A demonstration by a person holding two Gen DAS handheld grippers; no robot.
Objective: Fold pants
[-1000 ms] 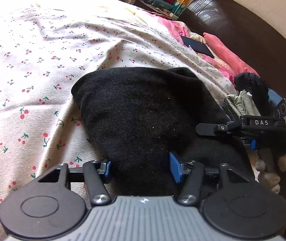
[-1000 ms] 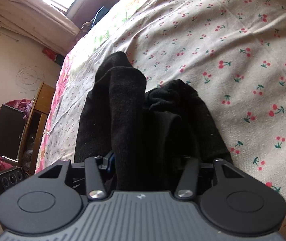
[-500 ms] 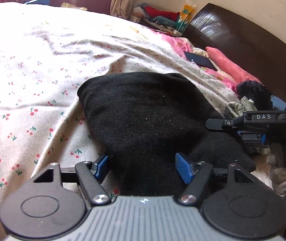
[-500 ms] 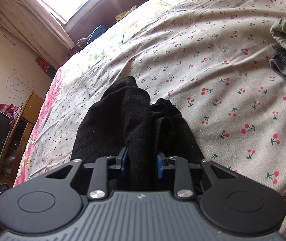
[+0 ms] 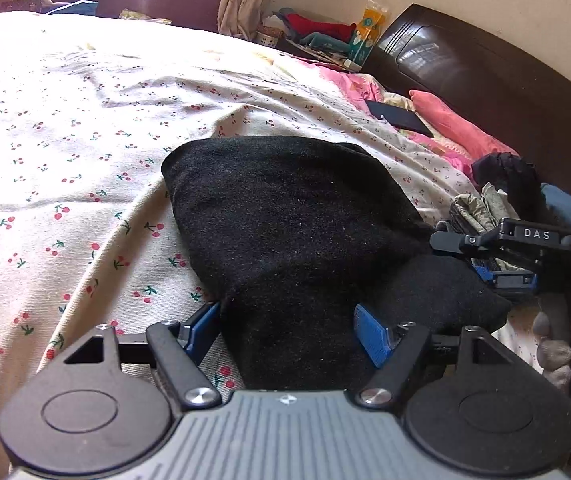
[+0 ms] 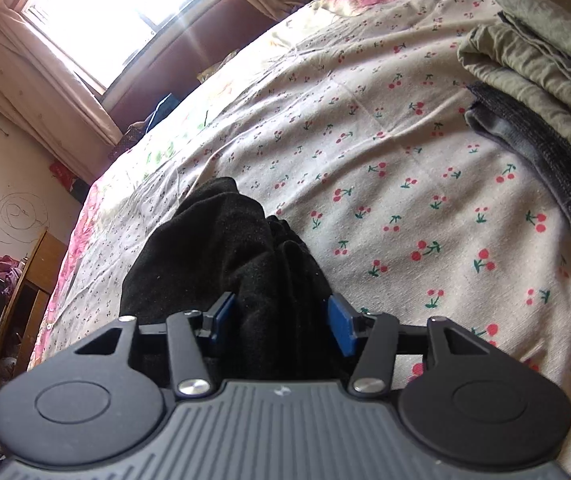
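Observation:
The black pants (image 5: 297, 232) lie bunched on the cherry-print bedsheet (image 5: 65, 152). My left gripper (image 5: 289, 328) is open, its blue pads on either side of the near end of the pants. My right gripper (image 6: 281, 320) is open too, with a thick fold of the black pants (image 6: 221, 248) between its spread pads. The right gripper also shows in the left wrist view (image 5: 485, 256), at the right edge of the pants.
Folded olive and dark grey clothes (image 6: 545, 80) are stacked on the sheet to the right. A dark headboard (image 5: 485, 80), pink pillow (image 5: 453, 128) and black phone (image 5: 397, 118) lie beyond. A window (image 6: 109, 12) and wooden furniture (image 6: 29, 280) are at the left.
My right gripper had closed on the pants half a second ago and has now opened. Both grippers have risen and tilted, showing more of the room. The left jaws stayed open.

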